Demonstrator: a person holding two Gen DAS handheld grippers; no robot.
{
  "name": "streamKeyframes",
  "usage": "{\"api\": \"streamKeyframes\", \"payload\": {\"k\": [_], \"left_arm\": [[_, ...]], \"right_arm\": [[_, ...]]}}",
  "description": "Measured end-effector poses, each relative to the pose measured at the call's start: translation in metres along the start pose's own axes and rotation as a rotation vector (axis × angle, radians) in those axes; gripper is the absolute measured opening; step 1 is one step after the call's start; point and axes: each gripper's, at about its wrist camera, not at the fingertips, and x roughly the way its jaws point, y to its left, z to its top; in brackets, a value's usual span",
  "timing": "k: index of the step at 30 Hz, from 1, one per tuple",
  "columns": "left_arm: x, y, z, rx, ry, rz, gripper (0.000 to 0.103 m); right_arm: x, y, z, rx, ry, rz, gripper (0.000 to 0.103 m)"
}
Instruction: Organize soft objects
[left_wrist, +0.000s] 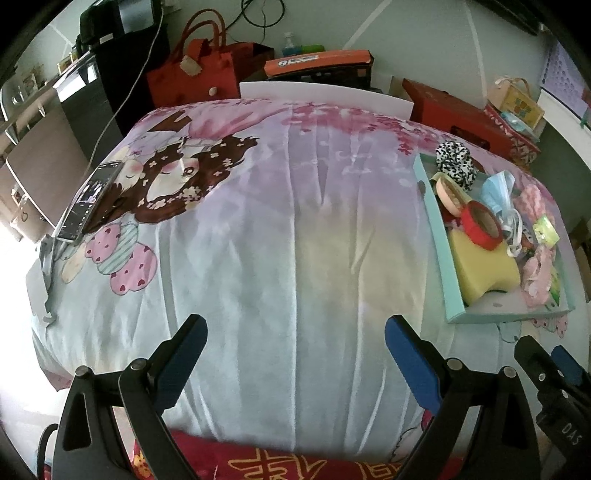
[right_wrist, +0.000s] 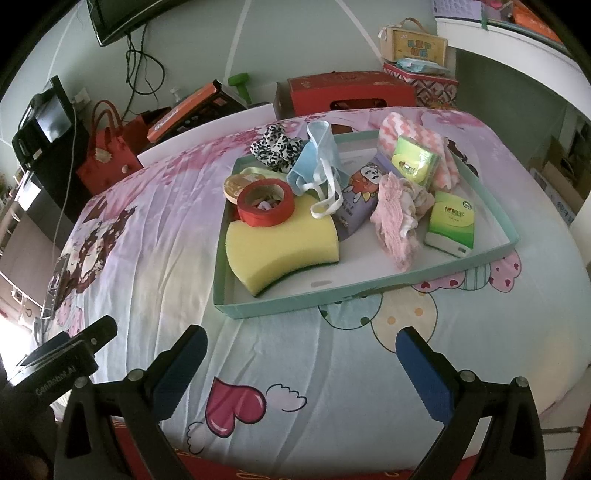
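Both grippers hover over the near edge of the bed, the left gripper over bare quilt and the right gripper facing the tray; each has its fingers spread wide with nothing between them.

The soft things all lie in that shallow teal tray, which sits toward the bed's right side: a yellow sponge at its near left corner, a red tape roll resting on the sponge, a blue face mask behind it, a pink cloth in the middle, two green tissue packs to the right, and a spotted scrunchie perched on the far rim. This heap would fit a tray waiting to be sorted out or one just filled, and the pictures do not settle which.

Any grasp here would go better from above on one item at a time (the mask's loops trail over the sponge and could drag neighbours along). Foam and cloth will likely squash, so a firm, centred pinch seems wiser than a grip at an edge.

The quilt is a printed cartoon cover, lightly creased, with a phone near its left edge. Beyond the far edge stand a red gift bag and an orange box against a pale wall.
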Motion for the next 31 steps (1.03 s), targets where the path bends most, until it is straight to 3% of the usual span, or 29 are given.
{"api": "streamKeyframes", "payload": {"k": [31], "left_arm": [[-0.0026, -0.0029, -0.0025, 0.033, -0.009, 0.005, 0.097]], "right_arm": [[0.0009, -0.0015, -0.0006, 0.006, 0.007, -0.013, 0.103]]}}
